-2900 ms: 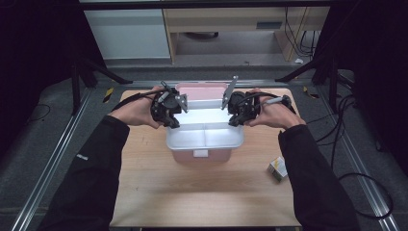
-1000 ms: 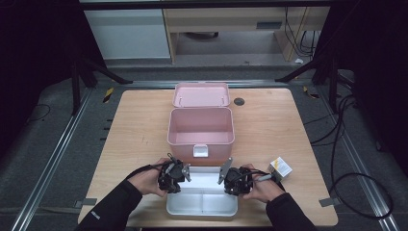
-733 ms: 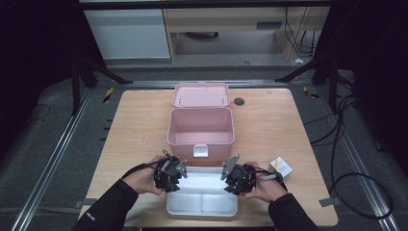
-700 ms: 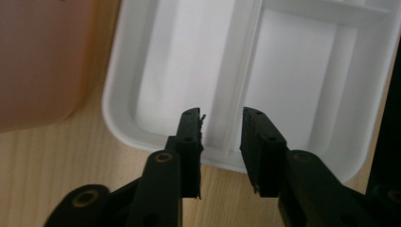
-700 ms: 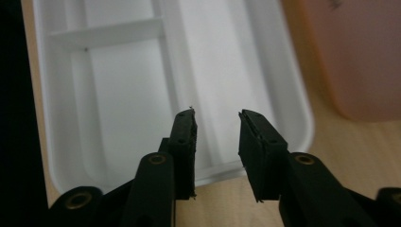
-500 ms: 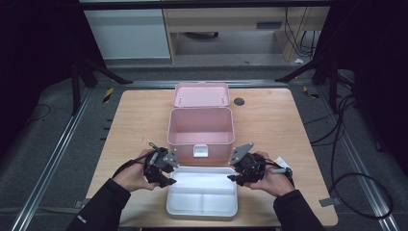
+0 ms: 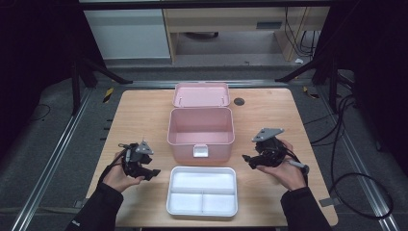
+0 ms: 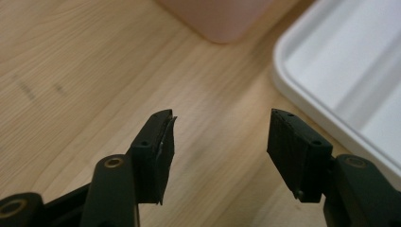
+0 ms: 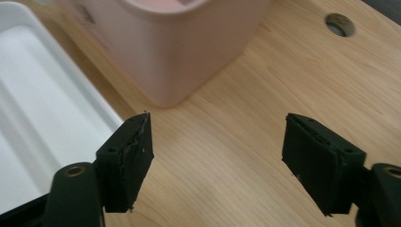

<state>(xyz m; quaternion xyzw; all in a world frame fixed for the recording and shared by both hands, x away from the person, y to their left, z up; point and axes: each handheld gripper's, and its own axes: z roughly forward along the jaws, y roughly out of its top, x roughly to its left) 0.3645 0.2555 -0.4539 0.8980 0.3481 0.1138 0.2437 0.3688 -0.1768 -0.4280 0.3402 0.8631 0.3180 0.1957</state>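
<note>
An open pink box (image 7: 200,132) stands mid-table, its lid (image 7: 201,94) tipped back behind it. In front of it lies a white divided tray (image 7: 202,191). My left gripper (image 7: 152,172) is left of the tray and apart from it. Its jaws have just been opening and are open over bare wood (image 8: 220,118), with the tray's rim (image 8: 340,71) to their right. My right gripper (image 7: 248,160) is right of the tray, near the box's front corner. Its jaws have also just been opening and hold nothing (image 9: 217,123), with the box wall (image 9: 179,47) ahead.
A round cable hole (image 7: 239,101) sits in the wooden table (image 7: 139,115) at the back right. Metal rails run along both sides of the table. Cables lie on the floor at the right. Bare wood lies left and right of the box.
Both grippers were shut on the white tray's ends at the table's front. They have opened, let it go and drawn outward, the left to the left, the right to the right and upward.
</note>
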